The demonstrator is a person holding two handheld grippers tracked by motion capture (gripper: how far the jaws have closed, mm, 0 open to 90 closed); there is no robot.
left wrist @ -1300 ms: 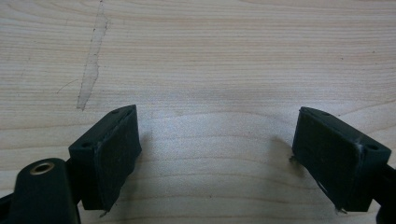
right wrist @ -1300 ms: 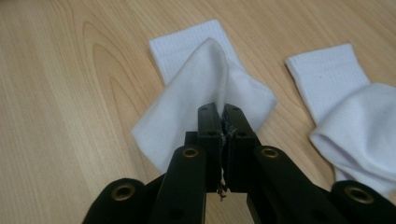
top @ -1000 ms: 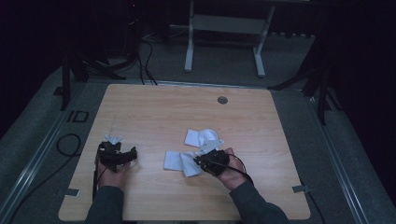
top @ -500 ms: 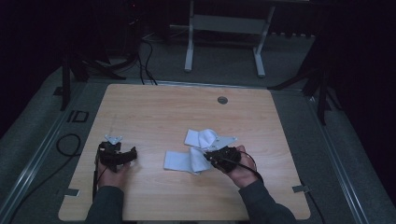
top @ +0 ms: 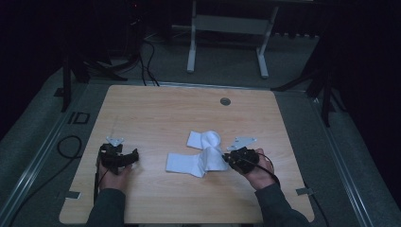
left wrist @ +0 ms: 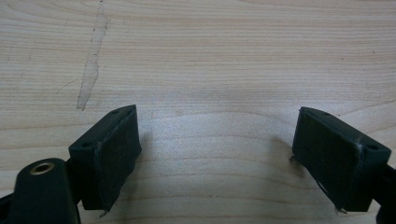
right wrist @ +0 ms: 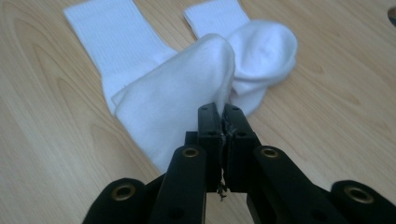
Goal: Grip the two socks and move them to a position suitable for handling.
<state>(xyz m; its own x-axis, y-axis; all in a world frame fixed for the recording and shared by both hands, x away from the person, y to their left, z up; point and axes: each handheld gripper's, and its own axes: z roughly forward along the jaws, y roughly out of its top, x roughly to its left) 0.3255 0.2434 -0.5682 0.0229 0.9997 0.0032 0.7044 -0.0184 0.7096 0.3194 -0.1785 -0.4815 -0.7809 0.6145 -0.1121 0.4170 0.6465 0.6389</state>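
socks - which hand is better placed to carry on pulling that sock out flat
Right. The right gripper is shut on the nearer sock, pinching its edge. The left gripper sits open over bare table, well apart from both socks.

sock's pinched edge (right wrist: pixel 223 100) hidden inside gripper (right wrist: pixel 223 122)

Light wood counter (top: pixel 156 113), rounded corners, visible grain. Small round grommet (top: pixel 225 101) set in the top near the far edge. Two white socks lie on it, nearer the person than the grommet: sock w/ rolled toe (top: pixel 204 140) closest to the grommet, longer sock (top: pixel 191 163) just beyond it, the two touching. Pale scuff streak (left wrist: pixel 92 60) on the wood, well left of the grommet.
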